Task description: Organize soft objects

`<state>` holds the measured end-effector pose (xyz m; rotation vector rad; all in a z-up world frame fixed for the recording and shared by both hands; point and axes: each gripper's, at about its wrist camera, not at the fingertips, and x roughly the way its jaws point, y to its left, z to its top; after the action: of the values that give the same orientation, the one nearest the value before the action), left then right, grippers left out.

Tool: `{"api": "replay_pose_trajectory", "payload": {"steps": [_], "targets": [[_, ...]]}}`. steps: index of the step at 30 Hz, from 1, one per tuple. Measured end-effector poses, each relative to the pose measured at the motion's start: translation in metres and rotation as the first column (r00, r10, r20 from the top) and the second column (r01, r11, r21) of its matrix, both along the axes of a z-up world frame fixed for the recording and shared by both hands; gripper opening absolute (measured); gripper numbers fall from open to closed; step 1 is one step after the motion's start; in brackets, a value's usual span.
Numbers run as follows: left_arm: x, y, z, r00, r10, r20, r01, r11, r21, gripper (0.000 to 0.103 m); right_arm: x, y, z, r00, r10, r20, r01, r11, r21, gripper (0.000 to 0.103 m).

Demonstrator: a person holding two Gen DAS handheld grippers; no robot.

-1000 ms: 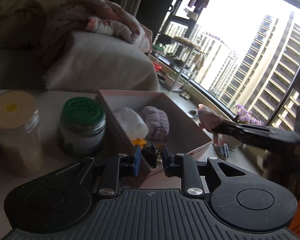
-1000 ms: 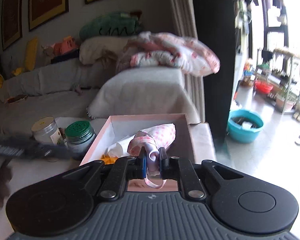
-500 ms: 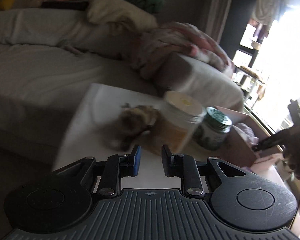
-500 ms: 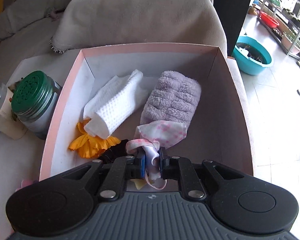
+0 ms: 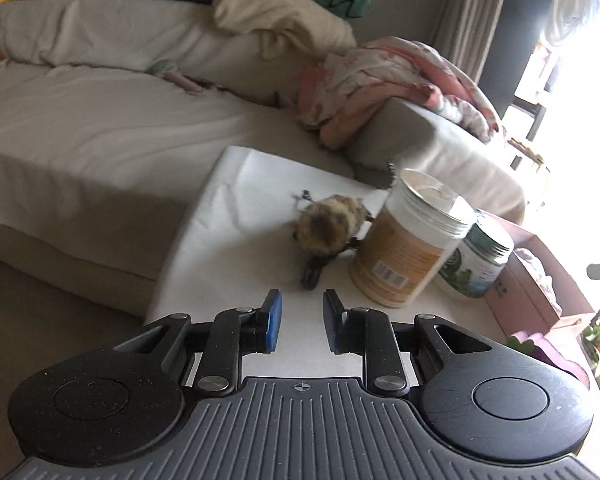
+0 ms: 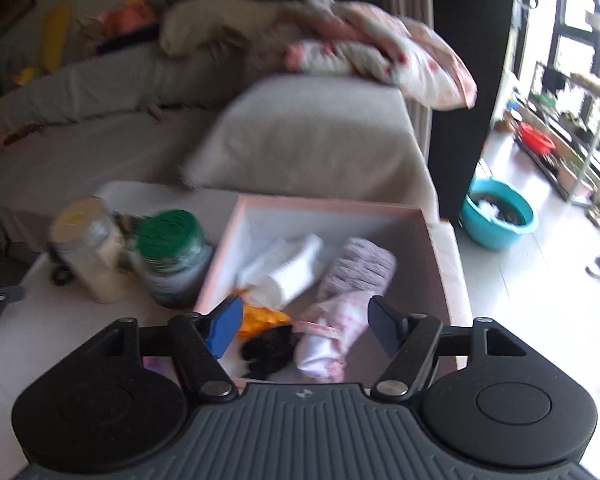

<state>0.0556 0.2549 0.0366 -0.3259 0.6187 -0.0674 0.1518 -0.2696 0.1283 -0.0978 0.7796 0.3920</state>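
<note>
Broadly, a grey sofa (image 5: 100, 120) fills the upper left of the left wrist view, with a pink patterned blanket (image 5: 388, 80) heaped on its arm toward the upper right. A white table (image 5: 236, 240) occupies the centre of that frame.

On the table, right of centre, stands a tall jar with a pale lid (image 5: 408, 240); a shorter green-lidded jar (image 5: 480, 264) stands just beside it, further right. A pink box (image 6: 332, 208) sits at mid frame in the right wrist view, beside the green-lidded jar.

Inside the box lie a white waffle cloth (image 6: 280, 272) at centre left, a rolled purple towel (image 6: 360, 268) at centre right, a pink checked cloth (image 6: 328, 332) below the towel, an orange item (image 6: 260, 318) and a dark item (image 6: 268, 350) at the lower left; these last two are blurred.

A brown furry plush (image 5: 328, 228) lies on the table at centre of the left wrist view, touching the tall jar's left side.

Left gripper (image 5: 300, 316), lower centre: jaws apart, nothing between them, near the plush but clear of it. Right gripper (image 6: 304, 324), lower centre: jaws spread wide above the pink checked cloth, not gripping it.
</note>
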Motion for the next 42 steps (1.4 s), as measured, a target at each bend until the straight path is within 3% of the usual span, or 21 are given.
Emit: {"api": "replay_pose_trajectory", "payload": {"steps": [4, 11, 14, 18, 22, 24, 26, 28, 31, 33, 35, 36, 39, 41, 42], "targets": [[0.002, -0.011, 0.000, 0.999, -0.040, -0.001, 0.040, 0.999, 0.014, 0.025, -0.032, 0.018, 0.003, 0.993, 0.121, 0.007, -0.121, 0.992, 0.034, 0.071], [0.010, -0.015, 0.007, 0.999, -0.038, 0.036, 0.036, 0.999, 0.035, 0.025, -0.071, 0.066, -0.028, 0.952, 0.297, -0.074, -0.293, 0.954, 0.058, 0.071], [0.032, -0.008, 0.017, 0.997, -0.049, 0.068, 0.047, 0.999, 0.024, 0.025, -0.079, 0.089, -0.033, 0.942, 0.334, -0.036, -0.333, 0.942, 0.023, 0.071], [0.072, 0.006, 0.030, 0.994, -0.078, 0.079, 0.078, 0.997, -0.005, 0.025, -0.077, 0.109, -0.005, 0.914, 0.404, 0.043, -0.405, 0.914, 0.017, 0.071], [0.093, 0.017, 0.031, 0.990, -0.090, 0.105, 0.092, 0.995, -0.023, 0.025, -0.034, 0.147, 0.046, 0.925, 0.375, 0.062, -0.379, 0.923, 0.071, 0.071], [0.096, 0.026, 0.029, 0.990, -0.095, 0.107, 0.101, 0.994, -0.048, 0.025, 0.000, 0.172, 0.068, 0.935, 0.354, 0.011, -0.353, 0.928, 0.119, 0.071], [0.093, 0.036, 0.025, 0.990, -0.100, 0.097, 0.107, 0.992, -0.069, 0.025, 0.041, 0.204, 0.077, 0.938, 0.334, -0.098, -0.318, 0.937, 0.144, 0.071], [0.087, 0.049, 0.024, 0.990, -0.112, 0.083, 0.119, 0.990, -0.076, 0.025, 0.080, 0.239, 0.070, 0.926, 0.311, -0.216, -0.289, 0.949, 0.125, 0.071], [0.070, 0.065, 0.022, 0.989, -0.123, 0.078, 0.125, 0.992, -0.022, 0.025, 0.129, 0.284, 0.037, 0.901, 0.249, -0.355, -0.254, 0.967, 0.032, 0.070], [0.059, 0.075, 0.019, 0.991, -0.105, 0.084, 0.105, 0.994, 0.000, 0.025, 0.156, 0.301, 0.006, 0.858, 0.174, -0.484, -0.199, 0.980, 0.000, 0.064], [0.053, 0.084, 0.014, 0.992, -0.085, 0.093, 0.087, 0.996, -0.020, 0.025, 0.176, 0.309, -0.024, 0.786, 0.128, -0.604, -0.161, 0.987, 0.000, 0.052], [0.051, 0.088, 0.012, 0.992, -0.078, 0.098, 0.082, 0.996, -0.037, 0.025, 0.183, 0.313, -0.035, 0.767, 0.103, -0.634, -0.144, 0.989, -0.013, 0.051], [0.046, 0.095, 0.009, 0.991, -0.065, 0.119, 0.074, 0.995, -0.071, 0.025, 0.196, 0.324, -0.055, 0.763, 0.041, -0.645, -0.124, 0.989, -0.084, 0.050], [0.042, 0.096, 0.008, 0.988, -0.051, 0.144, 0.060, 0.996, -0.062, 0.025, 0.200, 0.325, -0.063, 0.757, 0.010, -0.653, -0.103, 0.989, -0.105, 0.039], [0.040, 0.096, 0.008, 0.986, -0.045, 0.158, 0.053, 0.997, -0.051, 0.025, 0.199, 0.327, -0.065, 0.752, 0.019, -0.659, -0.108, 0.990, -0.094, 0.021]]}}
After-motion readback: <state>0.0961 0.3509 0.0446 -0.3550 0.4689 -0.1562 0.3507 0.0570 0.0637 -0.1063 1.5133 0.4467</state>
